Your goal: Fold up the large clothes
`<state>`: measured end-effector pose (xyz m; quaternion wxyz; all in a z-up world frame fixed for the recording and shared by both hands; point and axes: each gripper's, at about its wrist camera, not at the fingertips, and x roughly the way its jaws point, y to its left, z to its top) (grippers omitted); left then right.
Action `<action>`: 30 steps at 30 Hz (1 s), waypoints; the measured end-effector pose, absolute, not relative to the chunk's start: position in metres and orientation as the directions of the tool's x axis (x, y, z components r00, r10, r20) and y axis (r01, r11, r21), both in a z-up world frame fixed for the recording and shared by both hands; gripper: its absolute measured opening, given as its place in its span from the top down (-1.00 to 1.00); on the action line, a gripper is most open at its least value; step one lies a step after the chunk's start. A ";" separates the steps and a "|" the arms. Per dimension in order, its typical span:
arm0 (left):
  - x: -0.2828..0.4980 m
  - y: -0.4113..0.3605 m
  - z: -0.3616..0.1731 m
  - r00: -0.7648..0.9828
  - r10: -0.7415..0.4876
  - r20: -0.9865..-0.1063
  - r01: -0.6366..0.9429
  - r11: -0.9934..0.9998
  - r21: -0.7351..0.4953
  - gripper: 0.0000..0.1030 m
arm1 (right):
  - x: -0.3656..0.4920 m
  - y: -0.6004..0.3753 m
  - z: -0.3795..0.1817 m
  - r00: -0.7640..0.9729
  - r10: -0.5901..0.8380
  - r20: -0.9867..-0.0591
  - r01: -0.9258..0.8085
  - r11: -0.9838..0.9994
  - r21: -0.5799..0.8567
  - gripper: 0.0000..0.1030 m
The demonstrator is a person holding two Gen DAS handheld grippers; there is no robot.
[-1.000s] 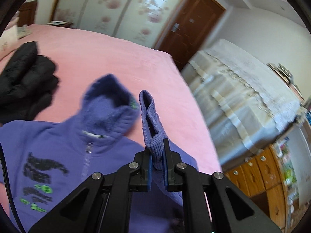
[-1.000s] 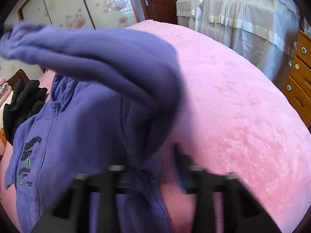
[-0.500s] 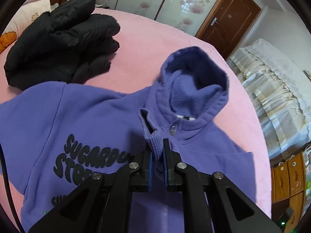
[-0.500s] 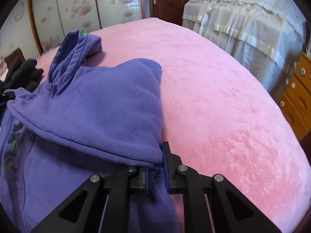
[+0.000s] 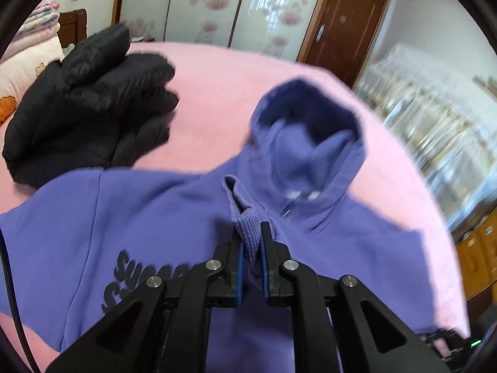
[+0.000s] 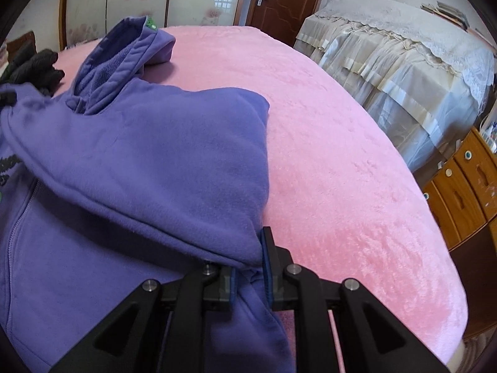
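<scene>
A purple zip hoodie [image 5: 149, 217] with black lettering lies face up on the pink bed, its hood [image 5: 310, 143] at the far end. My left gripper [image 5: 251, 248] is shut on the ribbed sleeve cuff [image 5: 245, 230], low over the chest just below the collar. In the right wrist view the sleeve [image 6: 170, 161] lies folded across the body. My right gripper [image 6: 248, 267] sits at the fold near the hoodie's right edge. Its jaws are opening, and bunched sleeve fabric still fills the gap between the pads. The sleeve drapes over its left finger.
A black puffer jacket [image 5: 84, 105] lies heaped at the far left of the pink bed [image 6: 341, 171]. Pillows [image 5: 28, 59] sit behind it. Beyond the bed's right edge stand cloth-draped furniture [image 6: 388, 46] and wooden drawers [image 6: 459, 186].
My left gripper has come down with the cuff from mid-air to the hoodie's chest, laying the sleeve across the body. The gap between my right gripper's jaws has widened slightly.
</scene>
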<state>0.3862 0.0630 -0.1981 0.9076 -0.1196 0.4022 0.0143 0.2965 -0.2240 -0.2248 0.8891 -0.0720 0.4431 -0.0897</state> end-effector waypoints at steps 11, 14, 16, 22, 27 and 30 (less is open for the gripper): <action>0.371 0.100 -0.220 0.539 -0.155 -0.828 -0.183 0.938 -0.295 0.18 | 0.276 -0.249 -0.196 0.540 -0.060 -0.840 0.019 0.998 -0.059 0.27; 0.360 0.104 -0.193 0.578 -0.150 -0.802 -0.146 0.948 -0.282 0.18 | 0.258 -0.252 -0.171 0.572 -0.026 -0.820 -0.033 0.998 -0.055 0.27; 0.354 0.102 -0.172 0.616 -0.141 -0.775 -0.117 0.956 -0.267 0.18 | 0.252 -0.253 -0.151 0.622 -0.019 -0.783 -0.051 0.997 -0.064 0.28; 0.368 0.071 -0.153 0.647 -0.179 -0.741 -0.052 0.959 -0.277 0.18 | 0.281 -0.247 -0.115 0.696 0.047 -0.717 -0.072 0.997 -0.004 0.28; 0.396 0.035 -0.183 0.598 -0.108 -0.794 -0.059 0.982 -0.178 0.18 | 0.339 -0.210 -0.137 0.659 0.116 -0.743 -0.121 0.992 0.047 0.44; 0.408 0.027 -0.205 0.569 -0.093 -0.817 -0.077 0.983 -0.166 0.18 | 0.366 -0.182 -0.165 0.607 0.139 -0.782 -0.164 0.985 0.048 0.64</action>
